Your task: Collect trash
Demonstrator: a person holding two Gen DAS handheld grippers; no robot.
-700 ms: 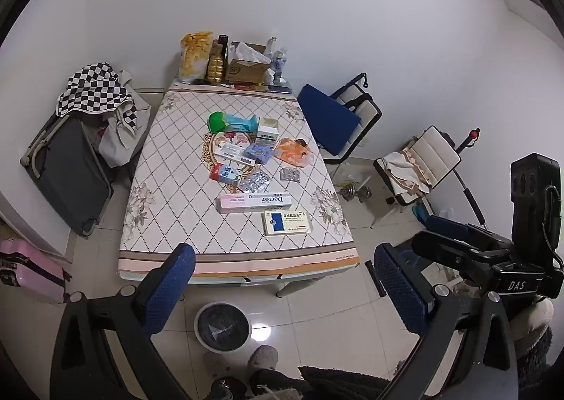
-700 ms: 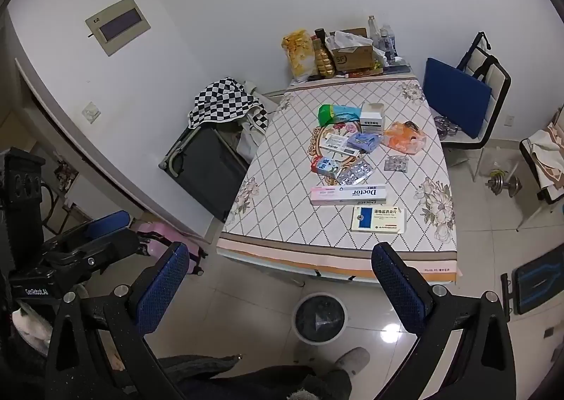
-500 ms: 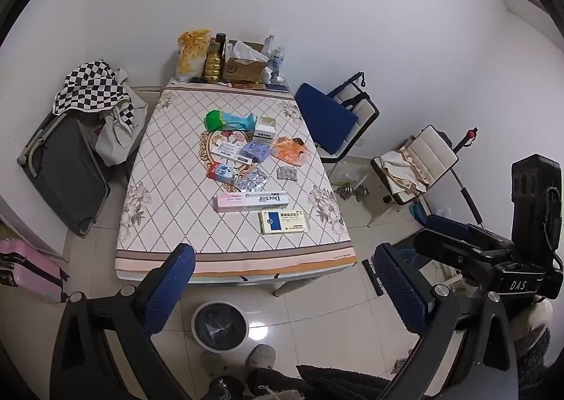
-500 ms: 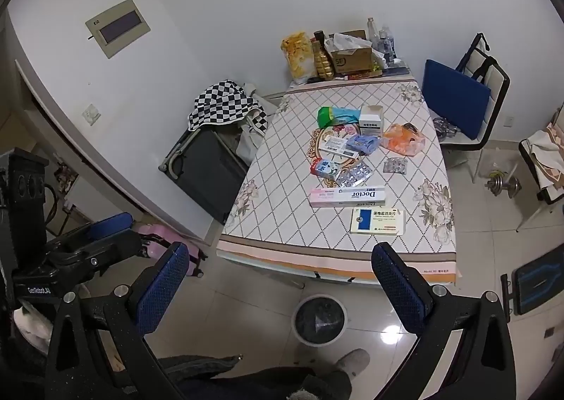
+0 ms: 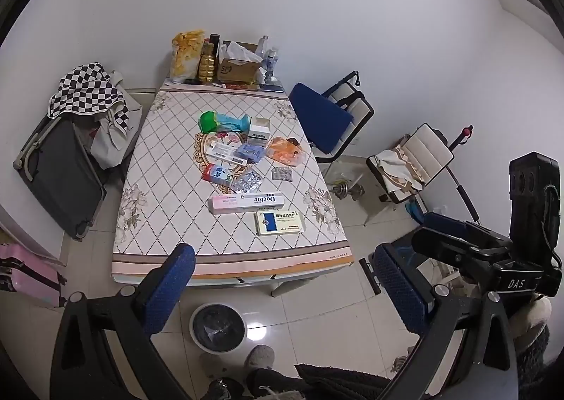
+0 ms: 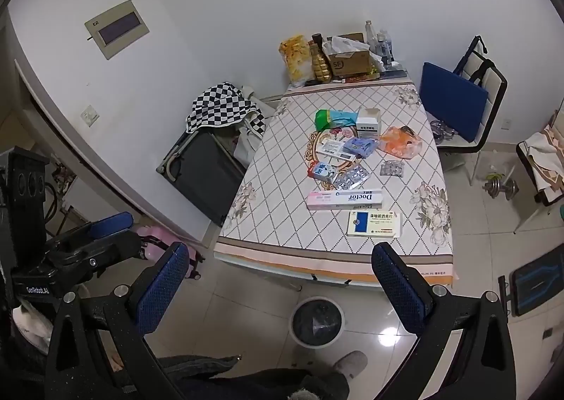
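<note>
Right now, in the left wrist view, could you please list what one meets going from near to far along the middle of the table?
Blue-and-white medicine box → pink Doctor box → silver blister pack → white box → cardboard box at the far edge.

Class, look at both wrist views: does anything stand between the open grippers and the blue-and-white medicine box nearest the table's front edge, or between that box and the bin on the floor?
Nothing visible does. The medicine box lies alone near the table front edge, with the pink Doctor box behind it. Both grippers, left and right, hang open above the floor. The bin stands uncovered below that edge.
</note>
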